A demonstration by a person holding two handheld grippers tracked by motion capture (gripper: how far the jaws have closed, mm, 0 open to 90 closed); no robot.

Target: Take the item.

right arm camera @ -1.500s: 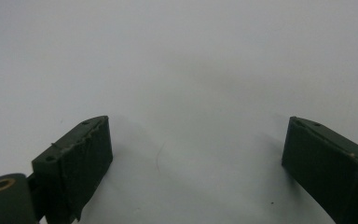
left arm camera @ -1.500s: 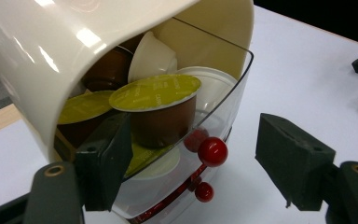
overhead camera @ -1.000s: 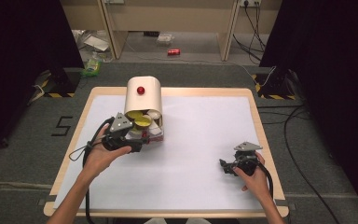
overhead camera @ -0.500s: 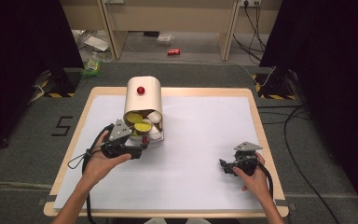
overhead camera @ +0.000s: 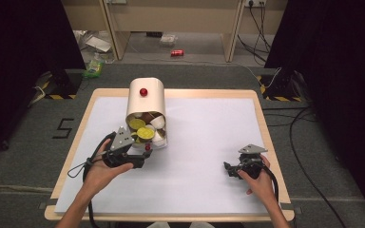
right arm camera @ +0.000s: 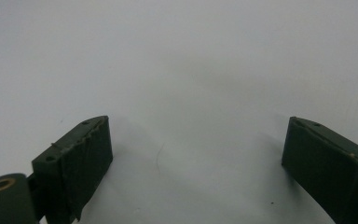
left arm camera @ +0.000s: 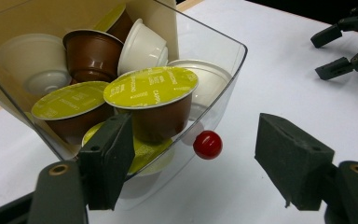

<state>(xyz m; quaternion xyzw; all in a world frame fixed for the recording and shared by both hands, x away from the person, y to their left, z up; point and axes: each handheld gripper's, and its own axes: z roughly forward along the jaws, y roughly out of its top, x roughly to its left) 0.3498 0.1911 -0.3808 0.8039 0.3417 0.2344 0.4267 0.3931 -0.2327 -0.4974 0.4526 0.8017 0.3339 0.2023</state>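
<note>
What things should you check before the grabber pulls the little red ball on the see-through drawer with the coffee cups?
1. Left gripper jaws open: ok.
2. Red knob between the jaws: ok; it sits ahead of them, pads not on it.
3. Clear drawer pulled out of the cream dispenser: ok, capsules visible inside.
4. Top yellow-lidded capsule steady: cannot tell; it sits tilted on the pile.
5. Right gripper out of the way: ok, open and resting apart on the white sheet.

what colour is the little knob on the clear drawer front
Red: the round knob on the clear drawer is glossy red, best seen in the left gripper view.
</note>
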